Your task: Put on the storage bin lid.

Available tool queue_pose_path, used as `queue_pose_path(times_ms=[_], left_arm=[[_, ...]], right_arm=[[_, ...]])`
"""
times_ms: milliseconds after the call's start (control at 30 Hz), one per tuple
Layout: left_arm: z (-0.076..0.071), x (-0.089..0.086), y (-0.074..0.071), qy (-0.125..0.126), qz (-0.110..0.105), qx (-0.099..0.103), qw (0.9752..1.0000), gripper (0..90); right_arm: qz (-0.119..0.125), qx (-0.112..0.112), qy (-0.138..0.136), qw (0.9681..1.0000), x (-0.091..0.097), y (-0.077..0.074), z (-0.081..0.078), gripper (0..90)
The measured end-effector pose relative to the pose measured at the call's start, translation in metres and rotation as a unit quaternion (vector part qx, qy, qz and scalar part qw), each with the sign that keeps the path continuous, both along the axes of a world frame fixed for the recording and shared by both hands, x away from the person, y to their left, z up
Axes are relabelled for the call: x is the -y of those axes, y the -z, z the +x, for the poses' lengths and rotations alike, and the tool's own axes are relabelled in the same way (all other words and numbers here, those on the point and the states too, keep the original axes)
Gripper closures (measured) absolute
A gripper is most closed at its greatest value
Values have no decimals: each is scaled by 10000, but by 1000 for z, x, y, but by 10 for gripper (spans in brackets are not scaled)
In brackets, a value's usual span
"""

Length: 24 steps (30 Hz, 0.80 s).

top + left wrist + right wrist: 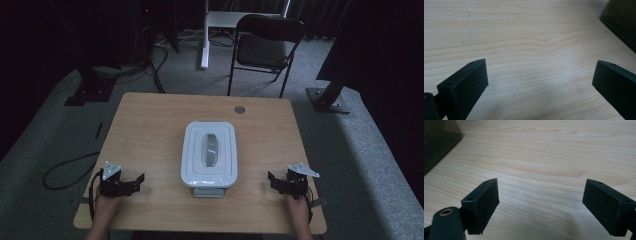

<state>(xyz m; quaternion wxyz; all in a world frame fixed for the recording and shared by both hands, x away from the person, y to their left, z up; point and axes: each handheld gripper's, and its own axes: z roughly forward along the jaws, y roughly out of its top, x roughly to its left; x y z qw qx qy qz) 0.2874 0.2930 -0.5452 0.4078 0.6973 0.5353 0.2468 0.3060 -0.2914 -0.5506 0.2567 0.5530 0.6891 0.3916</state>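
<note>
A white lidded box (209, 154) with a grey handle on its lid stands in the middle of the wooden table (150, 125). My left gripper (136, 181) rests near the table's front left, open, with bare wood between its jaws (541, 82). My right gripper (274, 180) sits near the front right, also open and holding nothing (541, 202). Both grippers are apart from the box, one on each side. A dark corner of the box (621, 20) edges into the left gripper view, and the box's dark side (437, 140) shows in the right gripper view.
A small round grommet (239, 109) sits at the table's far edge. Behind the table stand a black folding chair (265, 45), a white post (205, 35) and dark stands. A cable (65, 170) lies on the grey carpet at left.
</note>
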Motion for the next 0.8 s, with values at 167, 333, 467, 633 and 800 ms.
queue_pose_path(times_ms=[167,333,467,633,800], left_arm=[[-6,-5,2,-126,60,1,9999,10],[-13,-18,2,-367,35,-11,9993,9],[-18,-26,2,-580,42,-5,9983,10],[-23,-33,0,-808,62,48,9967,10],[-27,-40,2,-1082,72,29,9941,10]], right_arm=[[-67,16,95,9999,6,0,-4,122],[-284,-51,497,9983,12,3,-15,122],[-254,-60,659,9975,18,3,-21,122],[-324,-35,769,9965,23,2,-26,122],[-439,-138,998,9939,34,7,-33,123]])
